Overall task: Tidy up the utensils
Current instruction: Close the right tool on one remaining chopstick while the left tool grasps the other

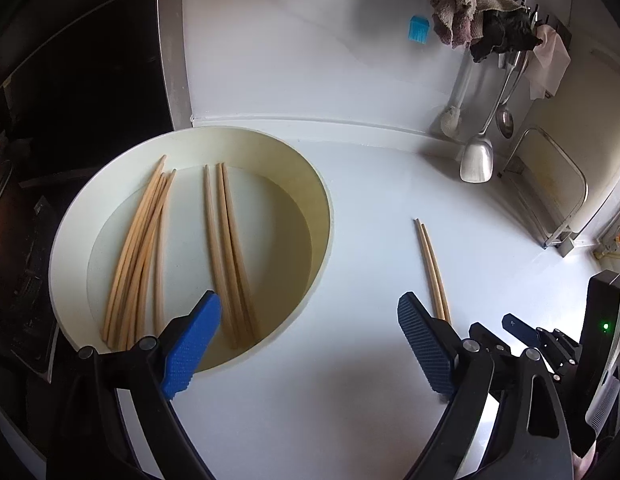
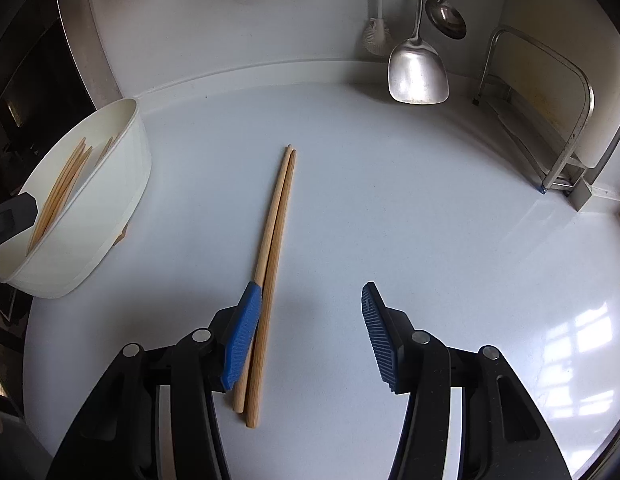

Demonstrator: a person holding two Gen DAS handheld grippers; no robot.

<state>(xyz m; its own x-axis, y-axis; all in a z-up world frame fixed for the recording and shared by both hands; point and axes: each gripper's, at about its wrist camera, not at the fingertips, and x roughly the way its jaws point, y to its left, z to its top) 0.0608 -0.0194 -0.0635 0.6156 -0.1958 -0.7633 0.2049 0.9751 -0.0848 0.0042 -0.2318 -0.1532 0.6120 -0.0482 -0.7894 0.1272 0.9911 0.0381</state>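
Countertop (image 2: 389,208), white and glossy, is seen to carry everything, its right part washed out by window glare in the right wrist view. A metal rack (image 2: 549,128) is set at the far right corner and is cut off by the picture edge. A cream basin (image 1: 310,184) is placed at the left edge of the countertop, beside a dark area where nothing can be made out. Inside the basin two groups of chopsticks are laid: a larger bundle (image 1: 138,256) toward its left and three more (image 1: 230,256) toward its middle; the near ends of the latter are hidden behind a finger.

Along the back wall, cloths (image 1: 469,8) are hung on a rail, and a steel spatula (image 2: 417,72), a ladle (image 2: 445,16) and a white brush (image 2: 375,38) are hung below; their handles are cut off at the top of the right wrist view. A small blue brush-like item (image 1: 418,29) is fixed to the wall, too small to be identified surely. No readable writing is found anywhere.

The left gripper (image 1: 310,344) is held over the basin's near right rim with its jaws wide apart and nothing between them. The right gripper (image 2: 306,336) is held with its jaws parted around the near half of a pair of chopsticks (image 2: 276,240) lying on the open middle of the countertop; the left pad (image 2: 244,340) is just beside or touching the pair, the right pad well clear. Whether contact is made cannot be told.
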